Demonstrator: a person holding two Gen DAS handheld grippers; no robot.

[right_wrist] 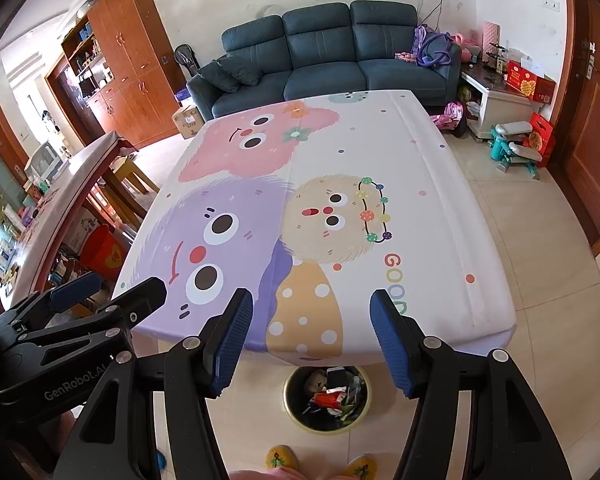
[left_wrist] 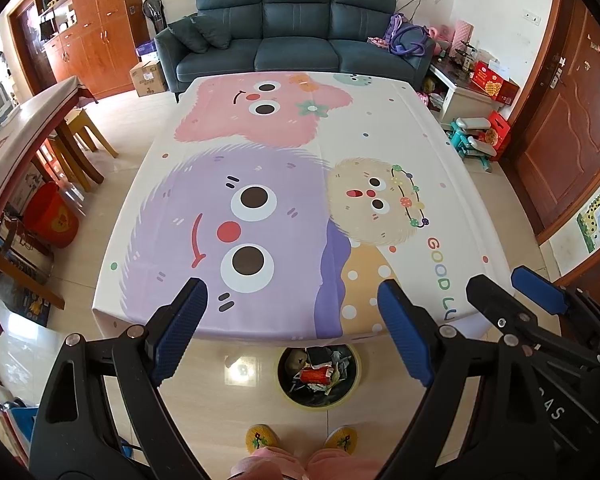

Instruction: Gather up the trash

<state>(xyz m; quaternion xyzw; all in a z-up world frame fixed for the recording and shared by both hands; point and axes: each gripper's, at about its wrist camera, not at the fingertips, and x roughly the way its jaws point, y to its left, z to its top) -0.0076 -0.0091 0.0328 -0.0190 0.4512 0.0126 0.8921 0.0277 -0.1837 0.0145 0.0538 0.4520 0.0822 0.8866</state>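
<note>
Both tongs, left tongs (left_wrist: 292,332) and right tongs (right_wrist: 312,344), hang spread and empty above the bare-looking counter (left_wrist: 380,128), while trash (left_wrist: 320,372) fills the bin (left_wrist: 350,394) below, so small unseen scraps could be missed.

Bare tablecloth (left_wrist: 380,128) ahead; trash bin (left_wrist: 288,394) below table edge, slippers (left_wrist: 262,438) just beside

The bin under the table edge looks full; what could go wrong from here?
1. The bin already holds wrappers up to near its rim, so further trash may spill onto the floor.
2. It stands close to the slippers, so a step forward could tip it.
</note>
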